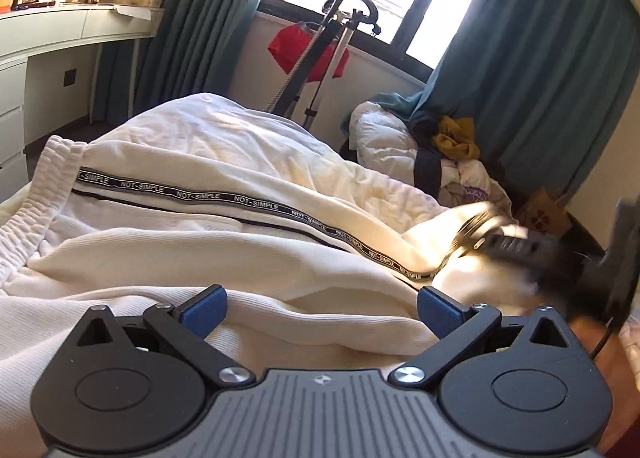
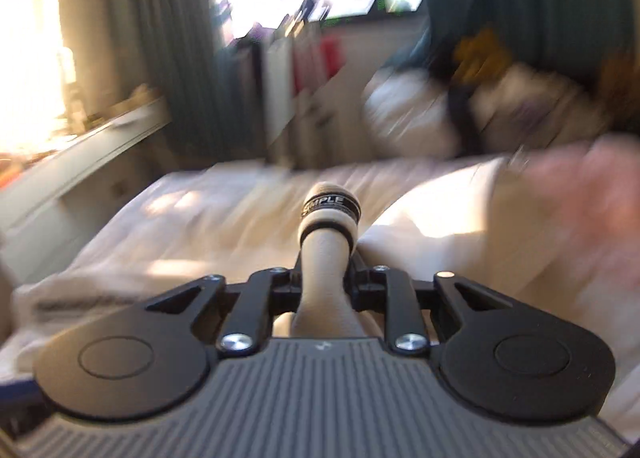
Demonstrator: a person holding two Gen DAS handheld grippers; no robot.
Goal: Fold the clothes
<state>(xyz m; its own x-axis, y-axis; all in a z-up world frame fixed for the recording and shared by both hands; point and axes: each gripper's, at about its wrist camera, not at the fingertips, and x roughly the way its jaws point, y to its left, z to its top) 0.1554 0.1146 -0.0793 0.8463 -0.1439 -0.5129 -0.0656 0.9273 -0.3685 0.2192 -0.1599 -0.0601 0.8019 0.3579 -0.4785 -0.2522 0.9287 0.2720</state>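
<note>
Cream trousers with a black "NOT-SIMPLE" side stripe lie spread on the bed, elastic waistband at the left. My left gripper is open just above the cream cloth, blue pads wide apart and empty. My right gripper is shut on a bunched fold of the trousers with the stripe and holds it above the bed. It shows blurred at the right edge of the left wrist view. The right wrist view is motion-blurred.
A pile of clothes and bedding lies at the far right of the bed. A garment steamer stand with a red item stands by the window. A white desk is at the left. Teal curtains hang behind.
</note>
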